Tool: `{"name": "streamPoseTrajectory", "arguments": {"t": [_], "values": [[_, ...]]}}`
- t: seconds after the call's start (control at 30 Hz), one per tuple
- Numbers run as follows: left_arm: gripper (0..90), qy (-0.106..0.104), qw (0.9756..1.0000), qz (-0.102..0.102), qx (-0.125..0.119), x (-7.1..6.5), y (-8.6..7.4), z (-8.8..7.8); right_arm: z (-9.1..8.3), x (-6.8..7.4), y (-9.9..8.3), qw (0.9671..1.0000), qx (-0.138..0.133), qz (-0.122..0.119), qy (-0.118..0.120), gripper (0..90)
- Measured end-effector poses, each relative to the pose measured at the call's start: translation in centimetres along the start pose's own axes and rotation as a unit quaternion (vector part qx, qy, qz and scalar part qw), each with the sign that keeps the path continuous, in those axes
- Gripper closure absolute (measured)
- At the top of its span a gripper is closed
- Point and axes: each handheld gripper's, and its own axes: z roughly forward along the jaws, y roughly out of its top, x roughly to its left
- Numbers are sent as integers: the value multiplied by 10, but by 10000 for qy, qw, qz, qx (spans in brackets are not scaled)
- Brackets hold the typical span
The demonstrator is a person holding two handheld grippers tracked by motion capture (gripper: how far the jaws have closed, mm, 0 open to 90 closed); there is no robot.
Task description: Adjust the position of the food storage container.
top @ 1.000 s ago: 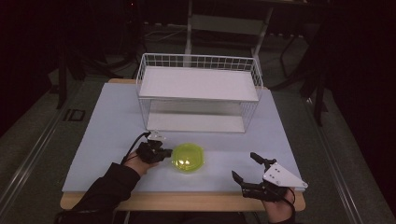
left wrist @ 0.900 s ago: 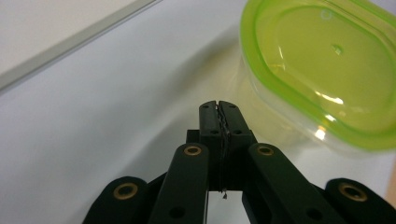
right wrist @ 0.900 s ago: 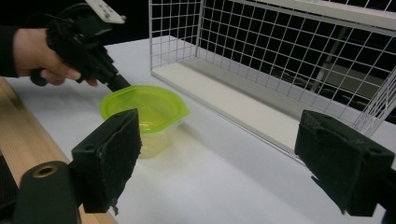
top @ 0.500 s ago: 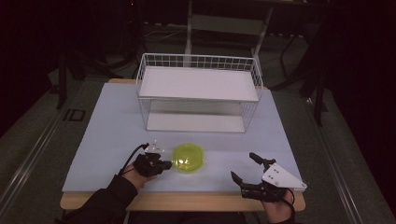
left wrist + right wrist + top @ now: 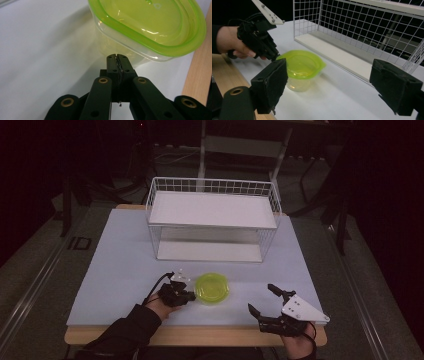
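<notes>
A: Where does the green-lidded container [image 5: 211, 288] sit?
B: Near the tabletop's [image 5: 115, 255] front edge, before the wire rack [image 5: 212, 220].
A: The grippers?
B: The left gripper [image 5: 187, 295] is pinched closed, empty, tips at the container's side; the right gripper [image 5: 260, 301] gapes wide.

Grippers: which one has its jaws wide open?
The right gripper, near the table's front right corner, has its black jaws spread wide apart. The left gripper, beside the green-lidded clear plastic container, has its jaws pressed together.
</notes>
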Motion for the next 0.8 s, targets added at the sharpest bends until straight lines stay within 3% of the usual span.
{"name": "streamPoseTrajectory", "arguments": {"t": [0.27,0.43,0.5,0.53,0.57,0.63,0.77,0.8], "values": [[888,29,9999,31,-96,-1,5,4,0,-1,-1,10000,8,5,23,146],[827,113,9998,-89,-161,5,2,-10,1,-1,-1,10000,15,-24,61,146],[745,178,9995,-148,-199,7,2,-17,2,-1,-1,10000,46,-22,84,146],[653,178,9995,-148,-199,7,2,-17,2,-1,-1,10000,46,-22,84,146],[653,168,9986,-236,-445,7,0,-30,3,0,-1,9999,57,-19,91,146],[478,22,9975,-260,-659,8,-1,-42,4,-1,-2,9999,60,17,131,146],[307,-143,9944,-153,-1035,4,-2,-63,5,-1,-2,9998,102,48,161,145],[239,-291,9939,-119,-1054,4,-2,-67,6,-1,-2,9997,128,62,176,145]]}}
